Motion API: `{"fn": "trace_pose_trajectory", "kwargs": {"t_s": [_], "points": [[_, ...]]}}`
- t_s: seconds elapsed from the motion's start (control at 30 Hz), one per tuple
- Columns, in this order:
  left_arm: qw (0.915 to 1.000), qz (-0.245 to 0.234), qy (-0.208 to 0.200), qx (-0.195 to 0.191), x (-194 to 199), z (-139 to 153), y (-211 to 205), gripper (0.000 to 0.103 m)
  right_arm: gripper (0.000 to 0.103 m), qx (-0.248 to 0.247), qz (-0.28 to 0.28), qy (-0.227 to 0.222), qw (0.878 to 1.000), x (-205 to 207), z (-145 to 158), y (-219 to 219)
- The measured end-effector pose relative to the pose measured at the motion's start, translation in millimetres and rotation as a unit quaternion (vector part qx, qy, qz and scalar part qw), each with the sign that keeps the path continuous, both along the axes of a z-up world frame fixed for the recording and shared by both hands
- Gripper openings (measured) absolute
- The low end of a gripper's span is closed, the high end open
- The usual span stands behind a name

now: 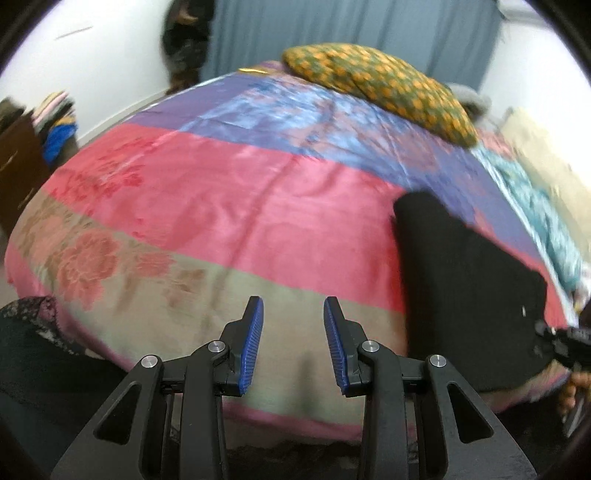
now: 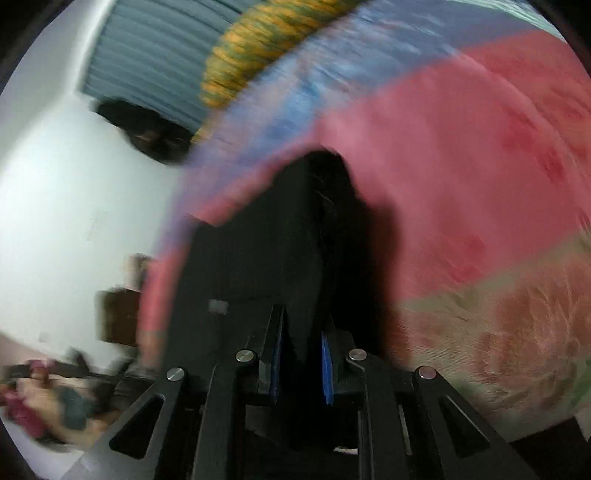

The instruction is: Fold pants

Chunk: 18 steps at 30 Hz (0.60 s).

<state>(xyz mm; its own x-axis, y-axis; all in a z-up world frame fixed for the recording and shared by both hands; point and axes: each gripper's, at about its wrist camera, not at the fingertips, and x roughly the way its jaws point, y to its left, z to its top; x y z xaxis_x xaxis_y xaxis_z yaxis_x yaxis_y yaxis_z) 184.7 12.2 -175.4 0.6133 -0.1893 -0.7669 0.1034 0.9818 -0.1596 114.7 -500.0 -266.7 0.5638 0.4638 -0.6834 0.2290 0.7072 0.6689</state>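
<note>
The black pants [image 1: 465,291] lie folded on the right side of the bed's pink, purple and tan cover [image 1: 221,206]. My left gripper [image 1: 293,314] is open and empty above the bed's near edge, left of the pants. My right gripper [image 1: 554,343] shows at the pants' right edge in the left wrist view. In the blurred, tilted right wrist view my right gripper [image 2: 303,332] is shut on a fold of the black pants [image 2: 280,236], which stretch away in front of it over the cover [image 2: 461,177].
A yellow-green patterned pillow [image 1: 384,88] lies at the head of the bed. Teal cloth [image 1: 543,218] runs along the right edge. A brown cabinet [image 1: 18,166] with stacked clothes [image 1: 59,122] stands at left. Blue curtains [image 1: 351,26] hang behind.
</note>
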Motion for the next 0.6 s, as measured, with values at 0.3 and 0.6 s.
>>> {"fn": "trace_pose_trajectory", "kwargs": {"t_s": [0.3,0.6], "points": [[0.9906,-0.114,-0.068,0.036,-23,32,-75,0.036,0.041,-0.193,0.016,-0.058,0.979,-10,85,28],[0.9574,-0.221,-0.060,0.176,-41,-19,-156,0.059,0.030,-0.188,0.100,0.002,0.977,-14,26,83]]}}
